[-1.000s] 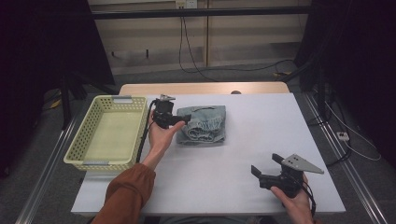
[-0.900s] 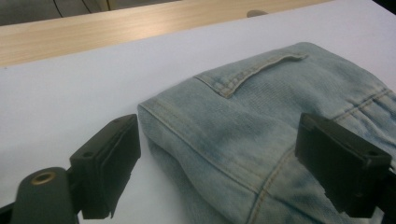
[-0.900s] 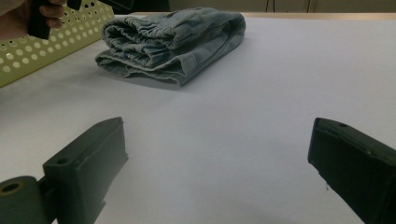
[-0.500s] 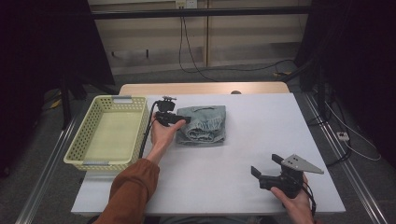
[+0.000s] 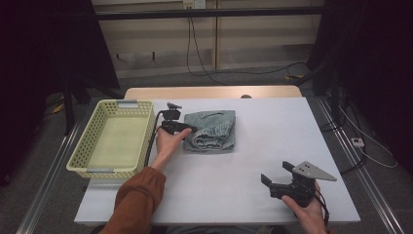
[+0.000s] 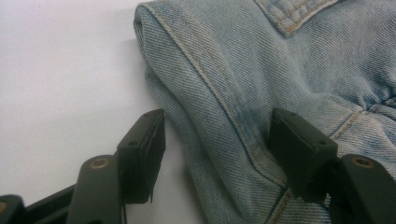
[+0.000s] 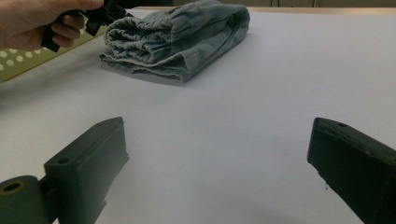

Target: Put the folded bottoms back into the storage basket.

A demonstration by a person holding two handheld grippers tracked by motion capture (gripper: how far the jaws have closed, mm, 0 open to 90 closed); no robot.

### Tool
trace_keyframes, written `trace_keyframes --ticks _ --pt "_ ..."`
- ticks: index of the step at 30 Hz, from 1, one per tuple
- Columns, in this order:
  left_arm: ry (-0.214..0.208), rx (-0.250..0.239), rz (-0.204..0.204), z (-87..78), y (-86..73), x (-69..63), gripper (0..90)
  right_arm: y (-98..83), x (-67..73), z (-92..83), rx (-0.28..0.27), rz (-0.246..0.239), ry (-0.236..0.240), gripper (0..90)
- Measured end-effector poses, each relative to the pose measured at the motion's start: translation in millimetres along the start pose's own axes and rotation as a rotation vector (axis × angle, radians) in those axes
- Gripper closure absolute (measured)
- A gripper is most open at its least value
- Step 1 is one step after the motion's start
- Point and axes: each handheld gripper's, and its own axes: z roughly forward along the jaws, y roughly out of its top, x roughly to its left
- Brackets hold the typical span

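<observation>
Your left tool (image 5: 187,129) sits at the left edge of the folded jeans (image 5: 212,130), mid-bench, just right of the yellow basket (image 5: 113,139). Its jaws have just been closing and straddle the denim's folded edge: in the left gripper view one pad (image 6: 299,154) lies on the cloth, the other is clear on the white bench (image 5: 272,141), so no pinch yet. Your right tool (image 5: 278,174) rests near the front right, well apart from the jeans, jaws spread over bare bench.
</observation>
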Motion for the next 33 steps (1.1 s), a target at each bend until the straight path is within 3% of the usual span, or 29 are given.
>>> trace_keyframes --ticks 3,8,18,21,25,27,29,30,33 --pt "-0.014 -0.017 -0.021 -0.1 -3.3 0.2 37.5 -0.1 0.7 0.7 0.001 -0.002 0.004 4.9" --pt "-0.054 0.007 -0.052 0.4 -2.0 0.6 44.4 0.4 0.9 1.0 0.001 0.002 0.0 5.0" --pt "-0.044 0.05 -0.004 3.3 0.9 -5.2 58.5 1.4 1.3 3.3 0.001 -0.004 0.003 5.2" --pt "-0.09 0.02 0.001 4.9 -4.2 -4.4 65.7 1.5 1.6 3.6 0.0 -0.006 0.005 5.3" --pt "-0.115 0.002 0.022 4.9 -6.1 -2.6 71.6 1.2 1.2 2.9 0.001 -0.006 0.0 5.3" --pt "-0.085 0.002 0.059 3.4 -5.4 -7.4 72.2 1.0 0.4 2.7 0.001 -0.005 -0.004 5.4" --pt "-0.069 -0.006 0.071 2.9 -5.5 -10.5 72.4 1.0 0.1 2.5 0.001 -0.001 -0.003 5.4" --pt "-0.058 -0.01 0.104 1.0 -5.0 -12.4 72.3 1.1 -0.4 2.1 -0.001 -0.002 -0.006 5.4" --pt "-0.066 -0.024 0.109 -1.2 -4.6 -12.1 71.9 1.1 -0.2 2.4 0.0 -0.002 -0.005 5.5"
